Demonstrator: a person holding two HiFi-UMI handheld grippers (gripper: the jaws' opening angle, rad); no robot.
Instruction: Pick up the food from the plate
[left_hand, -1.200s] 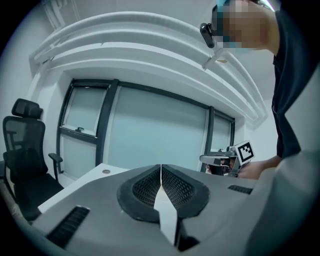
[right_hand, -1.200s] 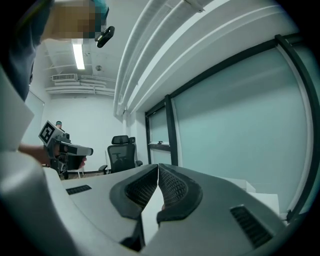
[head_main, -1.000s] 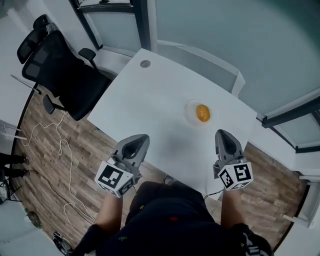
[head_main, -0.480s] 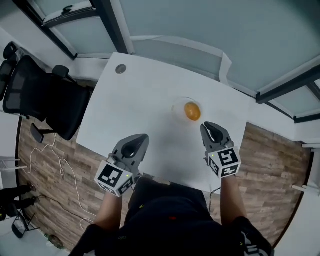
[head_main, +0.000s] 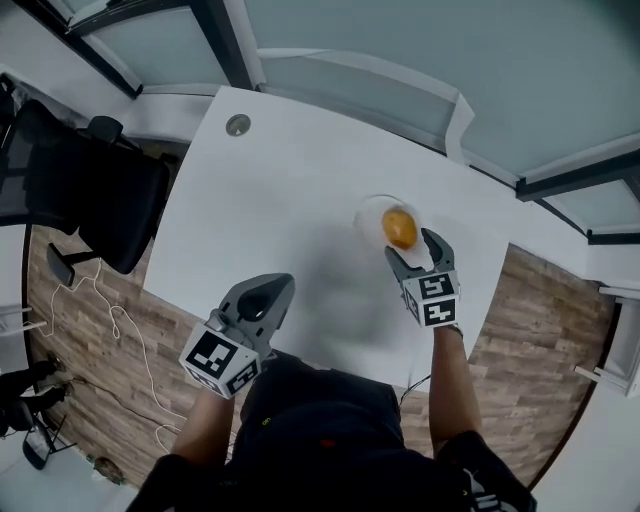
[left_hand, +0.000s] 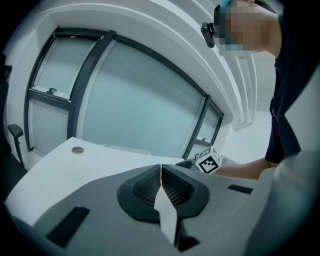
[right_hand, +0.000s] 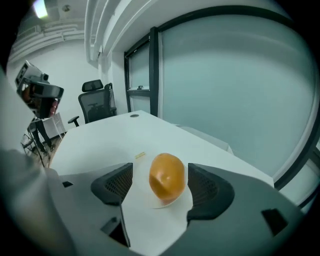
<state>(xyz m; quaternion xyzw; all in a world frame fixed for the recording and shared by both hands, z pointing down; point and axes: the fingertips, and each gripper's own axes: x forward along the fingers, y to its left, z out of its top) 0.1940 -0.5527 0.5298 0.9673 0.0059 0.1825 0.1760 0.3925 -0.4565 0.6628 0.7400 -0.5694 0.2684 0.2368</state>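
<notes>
Right gripper view shows me the food (right_hand: 167, 179), an orange-brown rounded lump with a smooth, slightly shiny skin and a shallow dent on its near face. It sits on a small pale plate (right_hand: 180, 199), and the plate lies near the right edge of the desk (head_main: 290, 190). The right tongs (right_hand: 162, 185) are opening at this moment and already stand wide. The food is between the two dark pads, with a gap on each side, so nothing is gripped yet. The left tongs (head_main: 265, 300) are fully closed and empty, and hang over the near edge of the desk, well apart from the plate.

I judge the food to be light, about the weight of a small bread roll or a model fruit. I cannot tell from here whether it is soft or hard. Its round, smooth sides can slip out if the pads close too high or too near one end. I would take it across the middle, at the widest part, low enough that the pads pass its bulge, and close gently. The plate looks light as well and may slide if the tongs push it.
</notes>
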